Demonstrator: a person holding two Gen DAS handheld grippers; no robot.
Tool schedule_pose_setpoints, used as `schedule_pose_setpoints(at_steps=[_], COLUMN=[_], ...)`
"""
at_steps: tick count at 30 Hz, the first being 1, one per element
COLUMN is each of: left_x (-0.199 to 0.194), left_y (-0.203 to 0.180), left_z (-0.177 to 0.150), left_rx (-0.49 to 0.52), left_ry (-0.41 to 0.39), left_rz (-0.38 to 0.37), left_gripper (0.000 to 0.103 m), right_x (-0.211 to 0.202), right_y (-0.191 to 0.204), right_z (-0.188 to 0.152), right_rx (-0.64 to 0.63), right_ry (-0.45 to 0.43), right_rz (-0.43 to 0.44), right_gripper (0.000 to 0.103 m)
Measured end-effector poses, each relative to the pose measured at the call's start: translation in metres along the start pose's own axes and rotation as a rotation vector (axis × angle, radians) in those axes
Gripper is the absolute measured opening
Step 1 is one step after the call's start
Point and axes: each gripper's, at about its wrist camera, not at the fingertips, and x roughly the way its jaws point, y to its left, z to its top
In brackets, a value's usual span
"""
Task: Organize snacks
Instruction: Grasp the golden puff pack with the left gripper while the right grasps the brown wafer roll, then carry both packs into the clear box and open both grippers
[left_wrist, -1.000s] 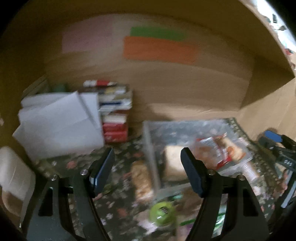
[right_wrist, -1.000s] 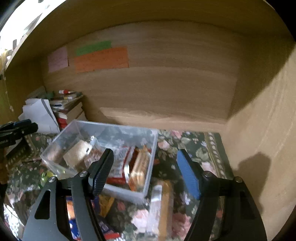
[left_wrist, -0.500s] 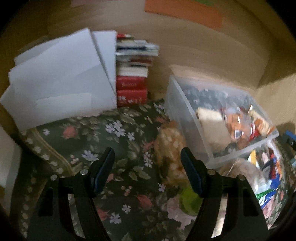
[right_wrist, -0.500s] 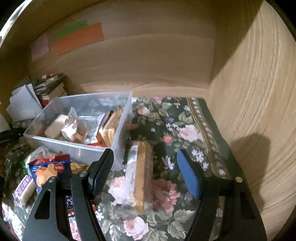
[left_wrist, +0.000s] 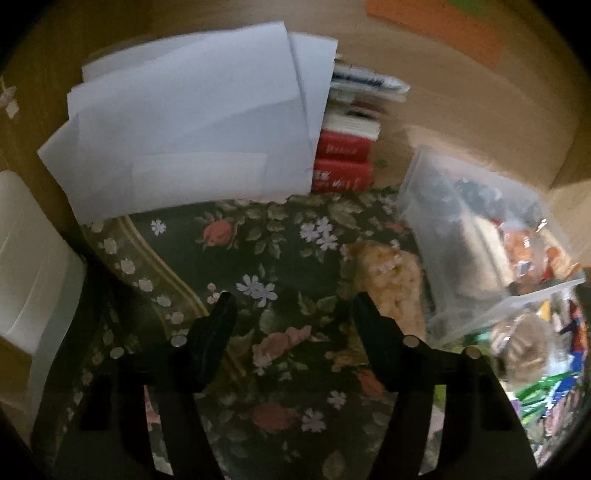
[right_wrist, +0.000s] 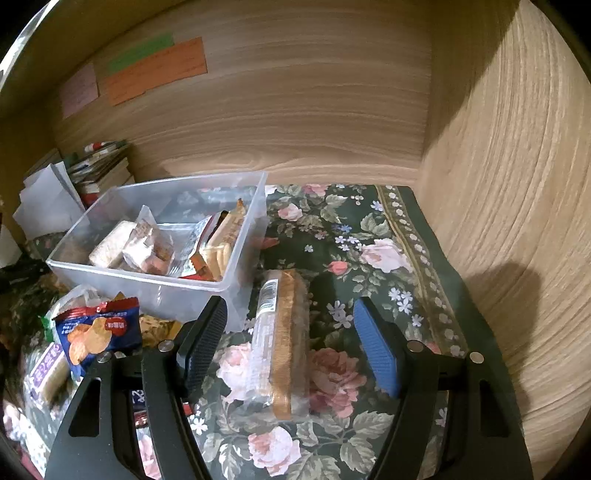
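1 clear bin (right_wrist: 147, 284), 1 wrapped cracker pack (right_wrist: 282, 343) on cloth, 2 red books (left_wrist: 343, 162), 3 wall notes (right_wrist: 155, 72)

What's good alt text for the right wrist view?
Open right gripper hovers over a clear-wrapped biscuit pack lying on a floral cloth, beside a clear plastic bin holding wrapped snacks. Loose snack packets lie left.

The dark green floral-patterned cloth (right_wrist: 373, 236) carries pink roses and a pale bordered edge. The clear plastic bin (right_wrist: 159, 291) is colourless. The blue-and-red crinkled snack packet (right_wrist: 98, 326) shows orange chips (lettering unreadable). The stacked red-spined books (left_wrist: 343, 162) adjoin the white paper sheets (left_wrist: 192, 122).
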Motion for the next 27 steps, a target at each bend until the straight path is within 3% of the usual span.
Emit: schedule_pose_setpoints(at_steps=[6, 10, 16, 18, 22, 27], left_x=[-0.009, 0.009, 0.034, 0.035, 0.031, 0.009], left_y=[-0.032, -0.048, -0.05, -0.051, -0.049, -0.041], left_z=[-0.003, -0.007, -0.009, -0.008, -0.01, -0.011], left_rx=[0.081, 0.115, 0.112, 0.113, 0.112, 0.091], left_ry=[-0.02, 0.017, 0.073, 0.067, 0.045, 0.011], left_rz=[-0.082, -0.084, -0.084, -0.091, -0.072, -0.069], left_gripper=[0.065, 0.065, 0.052, 0.047, 0.045, 0.044], right_x=[0.007, 0.013, 0.031, 0.039, 0.055, 0.049], right_y=[-0.002, -0.003, 0.001, 0.004, 0.008, 0.0], right_z=[-0.005, -0.01, -0.016, -0.016, -0.017, -0.017], right_rx=[0.012, 0.019, -0.004, -0.015, -0.036, 0.005], right_ry=[0.027, 0.056, 0.115, 0.133, 0.181, 0.153], right_rz=[-0.003, 0.008, 0.02, 0.018, 0.023, 0.032], right_gripper=[0.068, 0.068, 0.067, 0.061, 0.038, 0.034])
